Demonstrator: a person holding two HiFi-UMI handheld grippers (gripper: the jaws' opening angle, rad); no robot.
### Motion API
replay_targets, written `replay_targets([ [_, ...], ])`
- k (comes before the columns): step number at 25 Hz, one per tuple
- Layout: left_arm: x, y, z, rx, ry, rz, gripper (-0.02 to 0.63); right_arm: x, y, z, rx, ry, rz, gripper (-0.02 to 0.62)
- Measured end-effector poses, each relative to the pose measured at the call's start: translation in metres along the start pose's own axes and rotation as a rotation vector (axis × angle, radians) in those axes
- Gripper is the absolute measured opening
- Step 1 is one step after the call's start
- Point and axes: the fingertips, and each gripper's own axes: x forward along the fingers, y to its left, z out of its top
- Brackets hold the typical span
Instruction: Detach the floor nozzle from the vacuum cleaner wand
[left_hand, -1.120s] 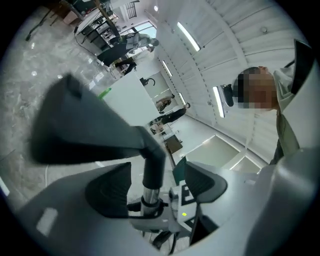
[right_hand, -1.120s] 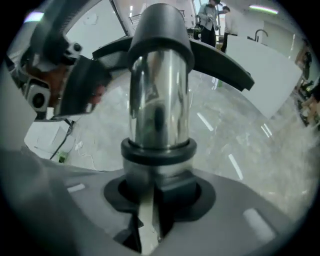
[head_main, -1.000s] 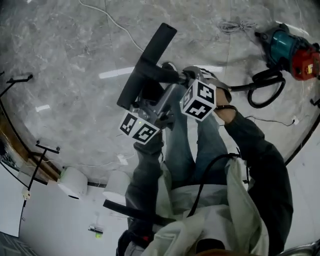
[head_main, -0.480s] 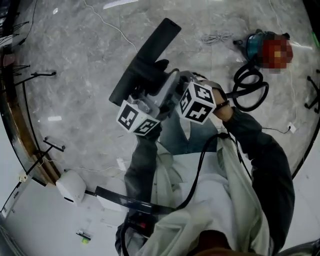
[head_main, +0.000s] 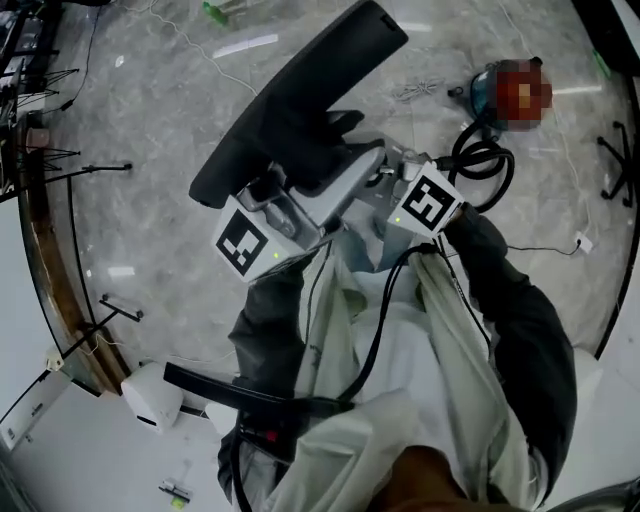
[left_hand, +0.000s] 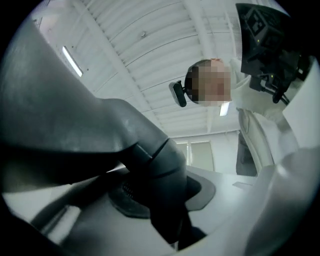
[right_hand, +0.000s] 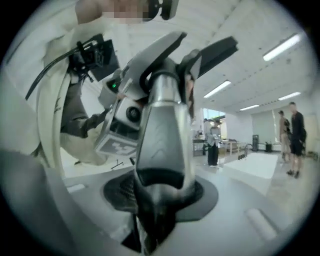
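Observation:
The black floor nozzle (head_main: 300, 100) is lifted off the marble floor and hangs crosswise in front of me. Its dark neck (left_hand: 160, 170) runs between the jaws of my left gripper (head_main: 290, 205), which are closing on it. The silver-grey wand end (right_hand: 162, 130) lies between the jaws of my right gripper (head_main: 385, 185), which are easing open while the pads still touch it. In the right gripper view the nozzle (right_hand: 215, 50) shows above my left gripper (right_hand: 132, 107). The black hose (head_main: 480, 160) loops back to the teal vacuum cleaner body (head_main: 488, 88) on the floor.
Black stands (head_main: 60, 160) line the left edge, and a white box (head_main: 150, 395) sits on the floor at lower left. A coiled cable (head_main: 420, 92) lies near the vacuum cleaner. Two people (right_hand: 292, 137) stand far off in the hall, and another person (right_hand: 214, 142) stands by tables.
Both grippers have risen with the nozzle and wand, which now sit much nearer my head and look larger. The nozzle has tilted and the left gripper has rolled.

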Motion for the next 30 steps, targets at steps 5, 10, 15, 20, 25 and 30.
replay_targets([
  [5, -0.04, -0.049, 0.041, -0.039, -0.016, -0.158, 0.117, 0.013, 0.095, -0.003, -0.002, 0.238, 0.443, 0.09],
  [10, -0.045, -0.05, 0.05, -0.035, -0.042, -0.113, 0.117, 0.014, 0.1, -0.001, 0.025, 0.348, 0.391, 0.072],
  [15, -0.041, -0.059, 0.068, -0.013, -0.055, -0.131, 0.12, 0.018, 0.072, 0.018, -0.018, 0.318, -0.02, 0.061],
  [20, -0.042, -0.077, 0.071, -0.059, -0.043, -0.247, 0.114, 0.01, 0.079, 0.021, -0.021, 0.309, -0.119, 0.058],
  [25, -0.044, -0.082, 0.065, -0.091, -0.051, -0.255, 0.11, 0.002, 0.111, 0.019, 0.072, 0.244, 0.266, 0.051],
  [30, -0.046, -0.089, 0.064, -0.08, -0.054, -0.287, 0.11, -0.002, 0.123, 0.021, 0.088, 0.236, 0.394, 0.049],
])
